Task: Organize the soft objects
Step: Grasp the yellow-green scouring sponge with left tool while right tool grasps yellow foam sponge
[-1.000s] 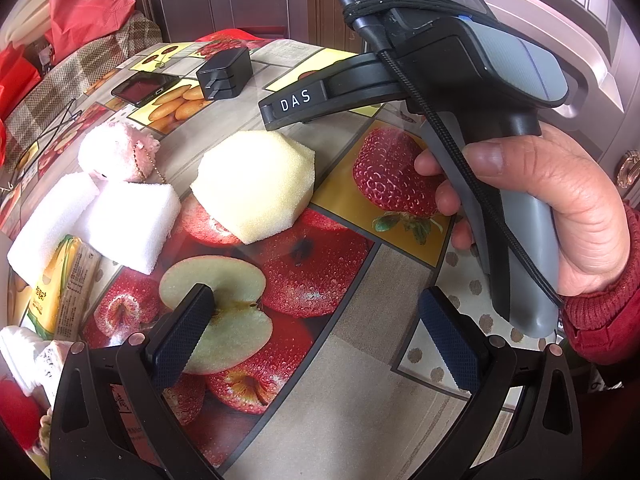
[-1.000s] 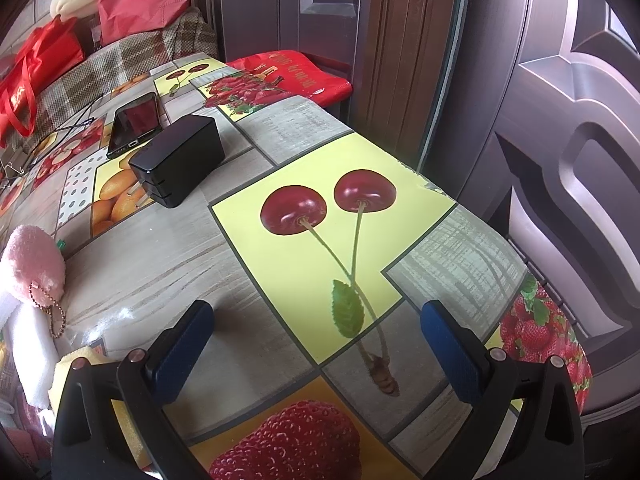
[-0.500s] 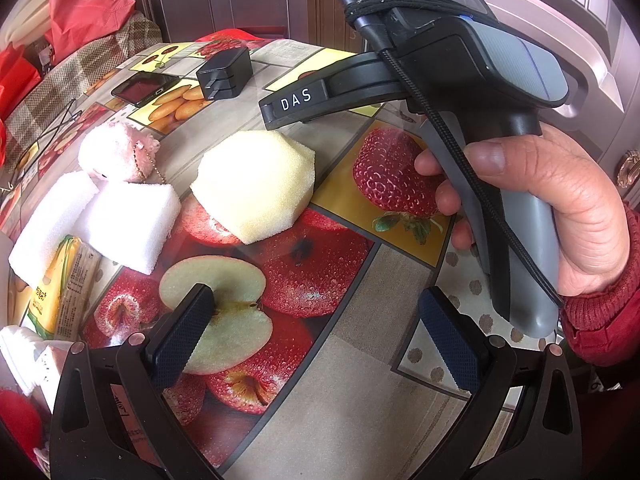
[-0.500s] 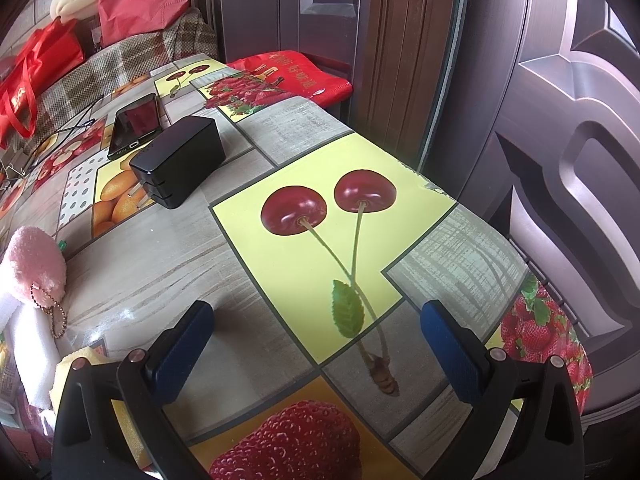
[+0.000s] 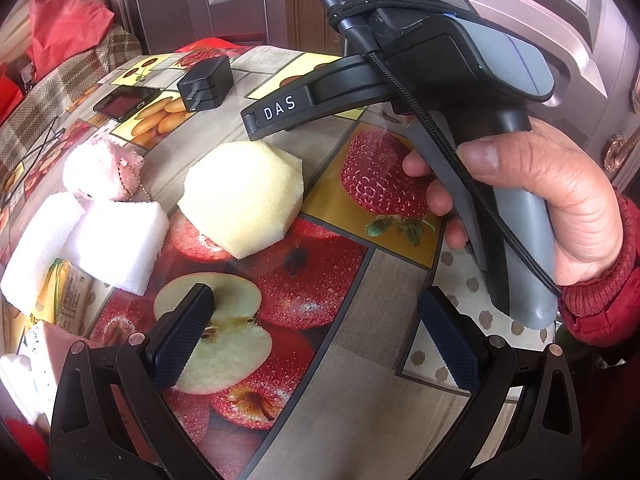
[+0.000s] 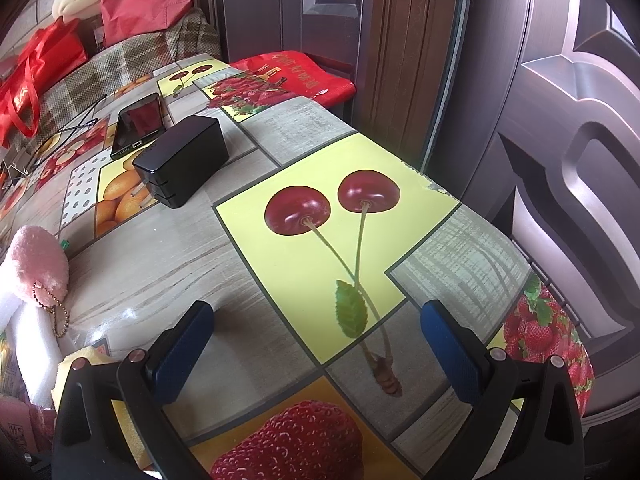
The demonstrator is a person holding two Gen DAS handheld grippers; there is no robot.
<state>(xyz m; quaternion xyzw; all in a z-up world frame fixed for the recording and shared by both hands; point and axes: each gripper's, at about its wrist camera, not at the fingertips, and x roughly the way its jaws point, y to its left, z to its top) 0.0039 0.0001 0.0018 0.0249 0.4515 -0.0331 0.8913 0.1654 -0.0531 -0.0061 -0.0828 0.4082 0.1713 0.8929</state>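
A pale yellow sponge point(image 5: 244, 196) lies on the fruit-print tablecloth, ahead of my left gripper point(image 5: 316, 344), which is open and empty. Left of it lie two white foam blocks point(image 5: 116, 244) and a pink plush keychain point(image 5: 100, 170). The plush point(image 6: 38, 268), a white foam block point(image 6: 30, 344) and a corner of the yellow sponge point(image 6: 68, 364) show at the left edge of the right wrist view. My right gripper point(image 6: 316, 344) is open and empty above the printed cherries. The right gripper's body and the hand on it point(image 5: 460, 92) fill the right of the left wrist view.
A black charger point(image 6: 180, 160) and a phone point(image 6: 138, 124) lie at the far side of the table point(image 6: 168, 264). A yellow packet point(image 5: 60, 292) lies by the foam. Red bags point(image 6: 36, 64) sit on a plaid sofa behind. Wooden doors stand close to the table's right edge.
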